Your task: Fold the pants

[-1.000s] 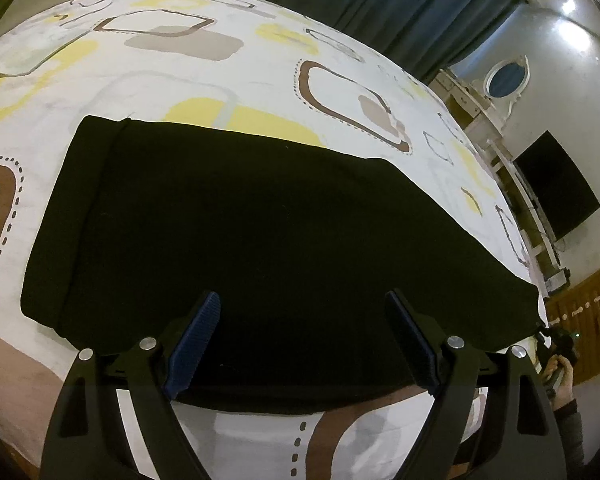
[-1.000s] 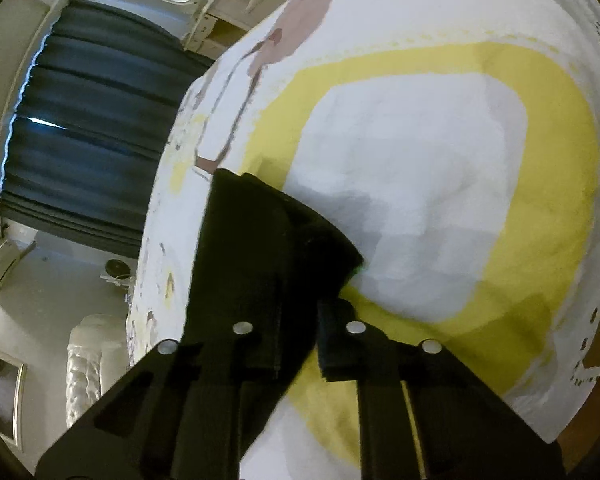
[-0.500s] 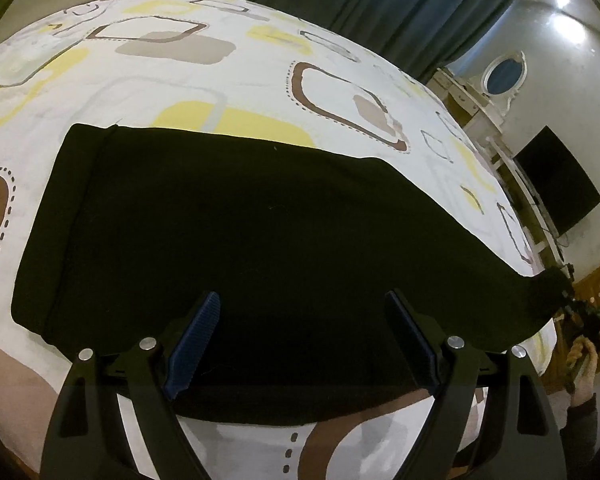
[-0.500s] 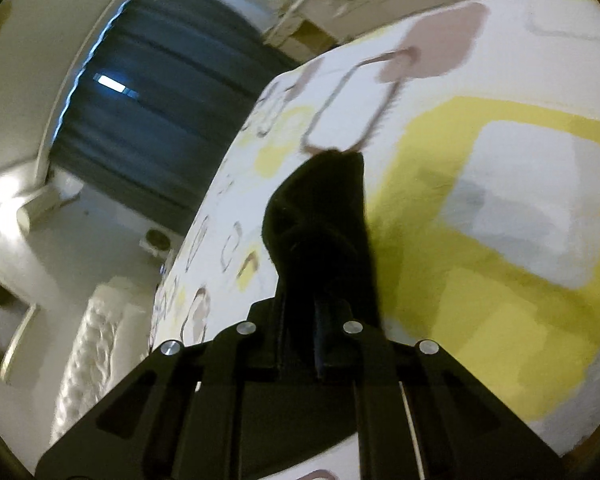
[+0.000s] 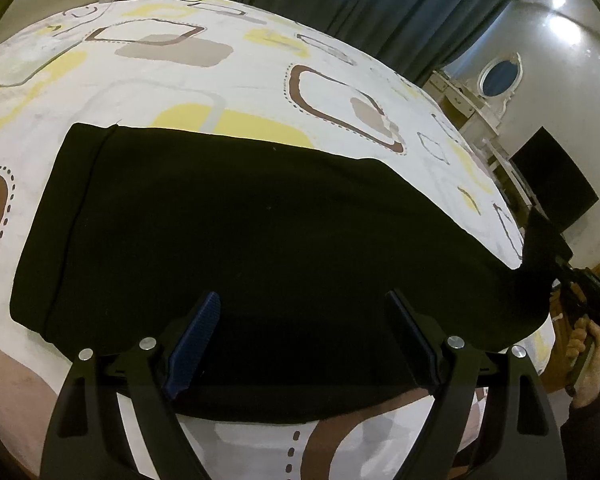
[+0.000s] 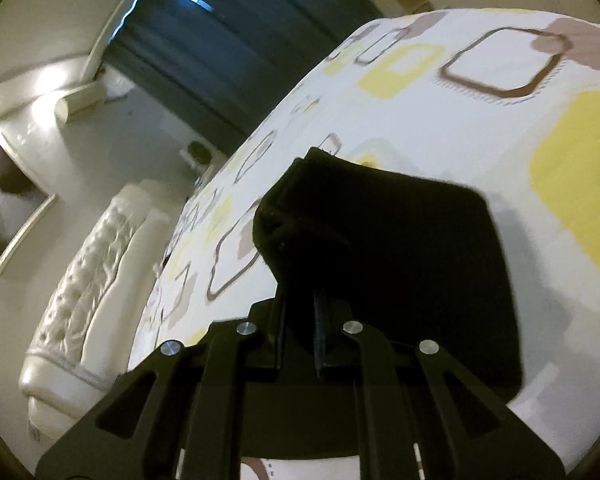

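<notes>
— Change since before? 
— We note the right gripper (image 6: 300,320) has lifted the pants' (image 5: 260,248) end.
— Tools? 
— Right clamped on pants; left gripper (image 5: 304,340) apart above them, on the bed (image 5: 180,80).

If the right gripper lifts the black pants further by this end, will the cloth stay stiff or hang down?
Probably it hangs limp: the pants already droop from the right gripper where it is shut on their end. The rest lies flat on the bedsheet, so it will likely drag and fold over itself, not slide as one piece.
</notes>
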### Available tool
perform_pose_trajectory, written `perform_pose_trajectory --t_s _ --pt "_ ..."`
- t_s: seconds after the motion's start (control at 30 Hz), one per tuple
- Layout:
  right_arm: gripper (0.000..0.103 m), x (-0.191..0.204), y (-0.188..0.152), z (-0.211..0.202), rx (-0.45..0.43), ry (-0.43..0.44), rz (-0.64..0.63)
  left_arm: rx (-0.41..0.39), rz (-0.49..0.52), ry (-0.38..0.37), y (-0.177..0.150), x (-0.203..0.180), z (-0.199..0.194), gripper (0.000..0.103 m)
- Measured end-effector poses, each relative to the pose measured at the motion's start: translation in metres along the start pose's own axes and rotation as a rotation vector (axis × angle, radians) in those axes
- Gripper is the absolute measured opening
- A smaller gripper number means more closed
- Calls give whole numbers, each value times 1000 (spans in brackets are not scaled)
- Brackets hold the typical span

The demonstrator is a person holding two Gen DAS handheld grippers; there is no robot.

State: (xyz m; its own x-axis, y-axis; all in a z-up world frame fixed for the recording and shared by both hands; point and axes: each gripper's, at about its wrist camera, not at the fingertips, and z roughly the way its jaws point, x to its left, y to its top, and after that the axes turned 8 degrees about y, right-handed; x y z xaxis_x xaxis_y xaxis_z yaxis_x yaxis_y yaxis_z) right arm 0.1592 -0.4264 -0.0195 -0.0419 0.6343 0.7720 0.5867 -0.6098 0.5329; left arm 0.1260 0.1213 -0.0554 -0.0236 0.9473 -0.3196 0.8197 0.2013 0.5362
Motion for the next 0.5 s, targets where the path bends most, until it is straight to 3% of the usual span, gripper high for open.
perform_pose_trajectory --t_s 0.5 --pt "11 57 -64 85 197 64 -82 -5 -11 -28 -2 6 -4 83"
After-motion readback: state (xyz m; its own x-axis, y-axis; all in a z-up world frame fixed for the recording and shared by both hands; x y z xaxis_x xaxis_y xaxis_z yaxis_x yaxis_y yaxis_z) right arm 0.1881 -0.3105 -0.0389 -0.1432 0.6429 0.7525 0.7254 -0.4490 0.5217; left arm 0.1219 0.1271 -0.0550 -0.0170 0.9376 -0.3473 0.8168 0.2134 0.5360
